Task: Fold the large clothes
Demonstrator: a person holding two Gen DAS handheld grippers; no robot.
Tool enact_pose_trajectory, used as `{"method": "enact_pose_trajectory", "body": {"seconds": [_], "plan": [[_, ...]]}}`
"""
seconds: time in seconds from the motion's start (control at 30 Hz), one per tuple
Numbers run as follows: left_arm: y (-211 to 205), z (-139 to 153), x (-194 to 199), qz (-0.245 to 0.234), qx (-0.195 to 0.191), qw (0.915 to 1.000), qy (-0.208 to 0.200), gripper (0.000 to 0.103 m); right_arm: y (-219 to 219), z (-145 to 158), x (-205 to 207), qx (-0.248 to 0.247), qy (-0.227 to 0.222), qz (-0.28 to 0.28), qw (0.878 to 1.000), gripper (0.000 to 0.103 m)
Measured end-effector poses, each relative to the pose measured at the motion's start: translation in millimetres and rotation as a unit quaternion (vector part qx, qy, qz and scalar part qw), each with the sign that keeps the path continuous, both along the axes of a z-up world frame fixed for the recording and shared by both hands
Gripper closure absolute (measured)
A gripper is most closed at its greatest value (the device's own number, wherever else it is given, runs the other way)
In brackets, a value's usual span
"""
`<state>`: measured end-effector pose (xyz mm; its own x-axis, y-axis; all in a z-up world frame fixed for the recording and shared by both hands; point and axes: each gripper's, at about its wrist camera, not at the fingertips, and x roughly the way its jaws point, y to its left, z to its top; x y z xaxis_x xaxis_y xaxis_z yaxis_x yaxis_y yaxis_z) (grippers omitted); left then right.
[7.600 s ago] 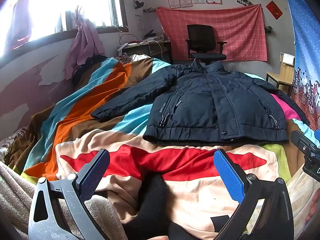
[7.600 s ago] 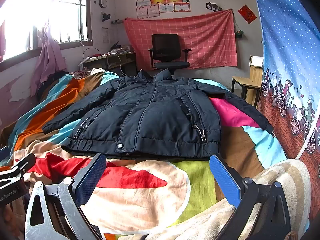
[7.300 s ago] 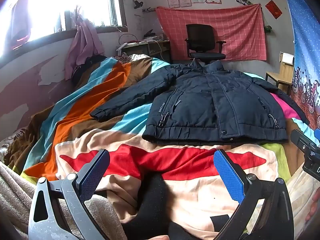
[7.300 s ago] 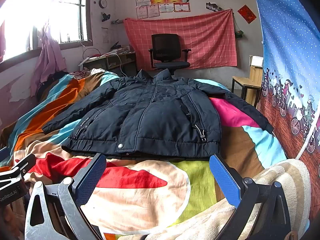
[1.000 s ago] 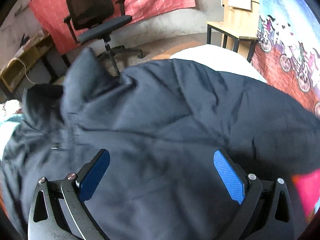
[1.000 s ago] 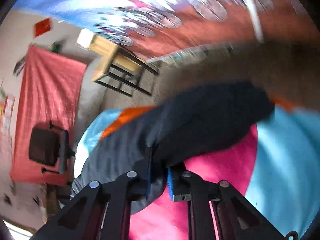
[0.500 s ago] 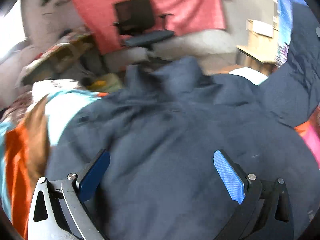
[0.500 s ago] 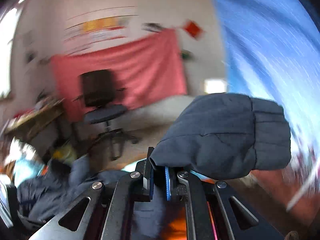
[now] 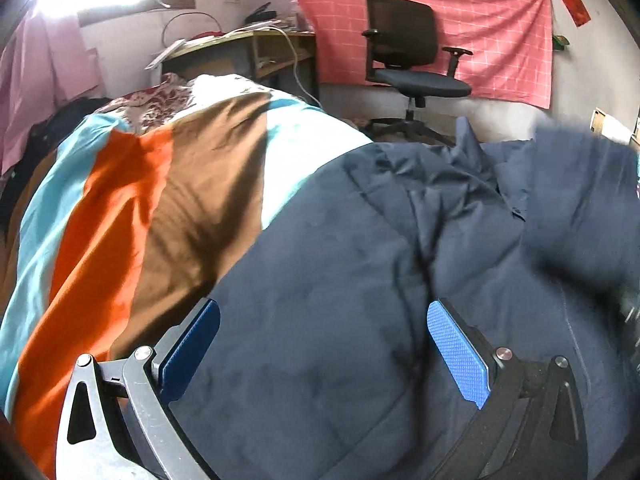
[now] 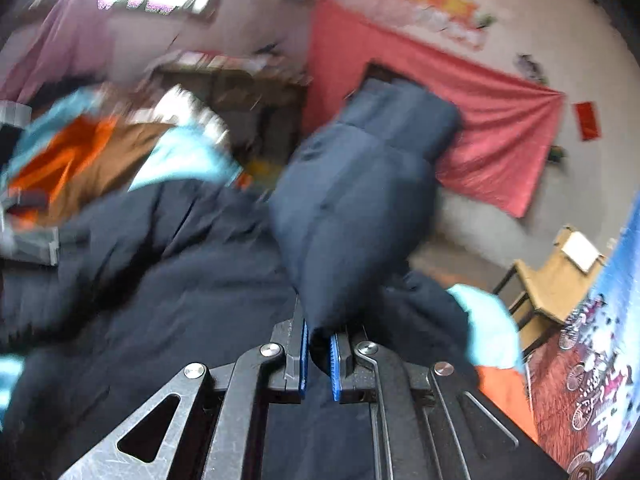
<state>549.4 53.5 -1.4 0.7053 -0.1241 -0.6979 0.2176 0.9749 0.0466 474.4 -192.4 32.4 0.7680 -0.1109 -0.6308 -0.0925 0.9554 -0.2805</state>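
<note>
Right claw (image 10: 317, 354) pinches the jacket sleeve (image 10: 360, 208) up over the jacket (image 9: 360, 280), left claw (image 9: 324, 348) gaping wide above it on the bed (image 9: 132, 216)

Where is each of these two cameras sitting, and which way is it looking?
Left wrist view: sits on the left gripper, looking forward and down over the navy jacket on the striped bedspread; its own jaws stand wide open.
Right wrist view: sits on the right gripper, looking across the bed; its jaws are shut on the jacket's sleeve, lifted in front of the lens.
Shared: jacket, bedspread, red wall cloth, and the desk under the window. No hand shows.
</note>
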Motion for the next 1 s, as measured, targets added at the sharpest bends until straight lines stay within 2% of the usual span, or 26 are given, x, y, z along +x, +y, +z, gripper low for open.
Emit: {"method": "enact_pose_trajectory", "body": {"seconds": [0.13, 0.23, 0.33, 0.37, 0.4, 0.53, 0.63, 0.77, 0.83, 0.87, 1.0], "plan": [[0.7, 1.6, -4.8, -0.005, -0.039, 0.9992, 0.001, 0.001, 11.5, -51.5, -8.0, -0.011, 0.072, 0.028, 0.997, 0.090], [-6.2, 8.4, -1.8, -0.024, -0.083, 0.9962, -0.008, 0.001, 19.1, -71.4, -14.0, -0.023, 0.118, 0.057, 0.991, 0.079], [-26.7, 14.1, -6.0, -0.056, -0.112, 0.9919, -0.021, 0.001, 9.8, -68.1, -28.0, 0.000, 0.128, 0.094, 0.987, 0.051], [-33.1, 14.0, -6.4, -0.065, -0.114, 0.9912, -0.021, 0.001, 3.0, -64.2, -33.1, 0.012, 0.128, 0.102, 0.987, 0.033], [-44.8, 11.8, -7.9, -0.078, -0.113, 0.9903, -0.018, 0.001, -5.4, -57.8, -37.9, 0.025, 0.125, 0.105, 0.986, 0.026], [-82.6, -10.1, -9.8, -0.111, -0.093, 0.9894, 0.008, 0.001, -53.5, -39.4, -37.2, 0.053, 0.115, 0.064, 0.990, 0.026], [-106.0, -36.6, -12.6, -0.125, -0.062, 0.9898, 0.031, 0.001, -109.5, -28.6, -24.2, 0.079, 0.094, -0.014, 0.992, 0.026], [-118.6, -67.2, -9.0, -0.120, -0.007, 0.9912, 0.055, 0.001, -178.1, -26.9, 7.7, 0.128, 0.074, -0.113, 0.983, 0.027], [-116.5, -73.8, -7.4, -0.119, -0.013, 0.9911, 0.059, 0.001, -207.3, -35.3, 27.1, 0.143, 0.077, -0.159, 0.974, 0.045], [-113.7, -76.9, -6.6, -0.119, -0.014, 0.9911, 0.059, 0.001, -217.1, -40.0, 33.2, 0.153, 0.085, -0.172, 0.970, 0.057], [-112.5, -87.6, -8.5, -0.121, -0.019, 0.9912, 0.051, 0.001, -246.5, -67.8, 48.0, 0.214, 0.103, -0.201, 0.950, 0.059]]}}
